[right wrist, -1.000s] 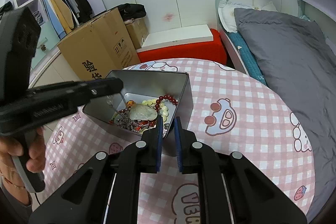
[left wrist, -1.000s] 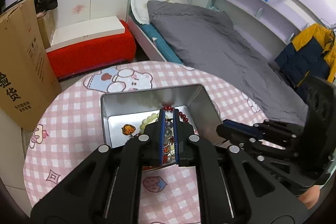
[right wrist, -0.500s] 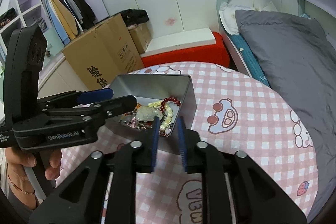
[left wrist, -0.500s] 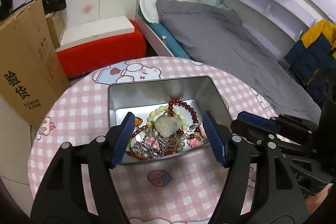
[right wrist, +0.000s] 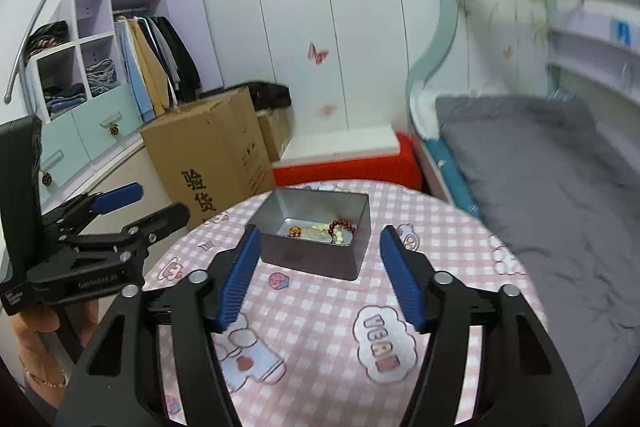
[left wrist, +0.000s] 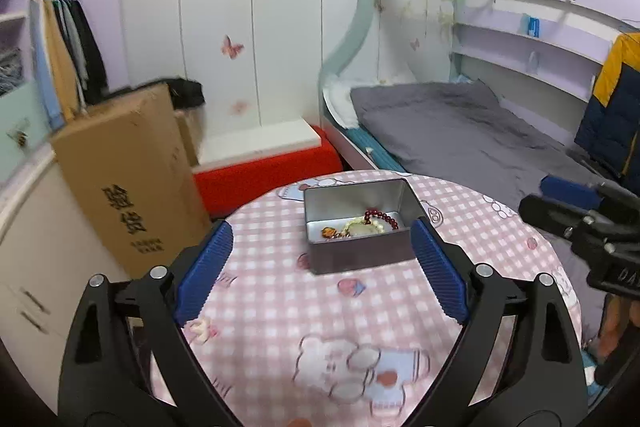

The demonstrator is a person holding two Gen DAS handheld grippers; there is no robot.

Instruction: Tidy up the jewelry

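A grey metal tin (left wrist: 360,259) stands on the round pink-checked table (left wrist: 320,307). Inside lie a red bead bracelet (left wrist: 382,215), a pale stone pendant (left wrist: 362,229) and other jewelry. The tin also shows in the right wrist view (right wrist: 316,255), with the jewelry (right wrist: 324,229) inside. My left gripper (left wrist: 322,267) is open and empty, pulled back from the tin's near side. My right gripper (right wrist: 318,275) is open and empty, also back from the tin. The right gripper shows at the right edge of the left wrist view (left wrist: 580,215); the left gripper shows at the left of the right wrist view (right wrist: 100,227).
A large cardboard box (left wrist: 128,183) stands left of the table. A red bench with a white top (left wrist: 264,163) is behind the table. A bed with a grey cover (left wrist: 460,131) is to the right. A wardrobe with hanging clothes (right wrist: 152,67) lines the left wall.
Both grippers opened wide and drew back and up from the tin. The left one was shut over the jewelry a second ago. The jewelry stays in the tin.
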